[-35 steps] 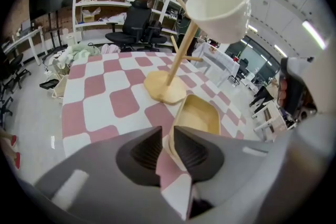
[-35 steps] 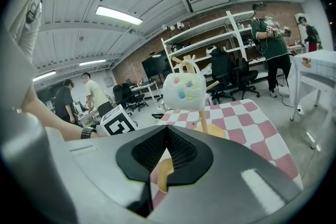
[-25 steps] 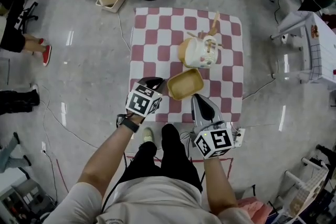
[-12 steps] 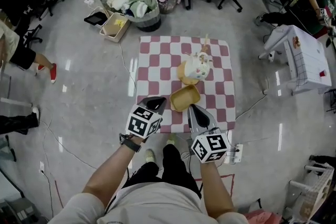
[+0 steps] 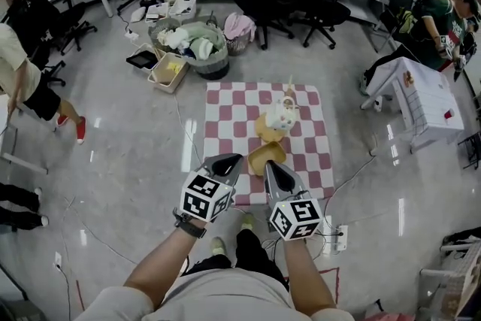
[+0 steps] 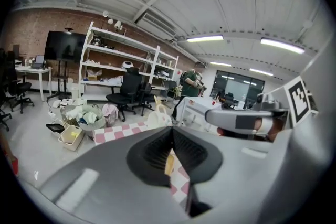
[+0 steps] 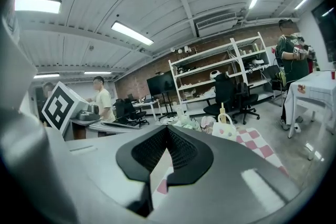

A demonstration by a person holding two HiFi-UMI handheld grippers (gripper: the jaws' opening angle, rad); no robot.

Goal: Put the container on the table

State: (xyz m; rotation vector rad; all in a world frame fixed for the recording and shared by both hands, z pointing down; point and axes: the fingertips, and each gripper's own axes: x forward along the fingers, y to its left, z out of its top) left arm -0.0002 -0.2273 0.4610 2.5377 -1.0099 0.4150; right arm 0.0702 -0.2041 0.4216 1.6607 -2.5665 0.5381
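On the red-and-white checked counter [image 5: 229, 110], a white patterned container [image 5: 280, 116] is standing at twelve o'clock of the left gripper [image 5: 228, 161] and right gripper [image 5: 274, 167], both closed, empty.

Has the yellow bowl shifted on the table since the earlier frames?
No. The bowl still sits on the checked table, on the near side of the container.

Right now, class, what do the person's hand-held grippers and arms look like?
The left hand-held gripper and the right hand-held gripper are grey, tapering to a point, with black ribbed pads. Each carries a white cube with black square markers. A black wristband circles the left wrist; the sleeves are short and pale.
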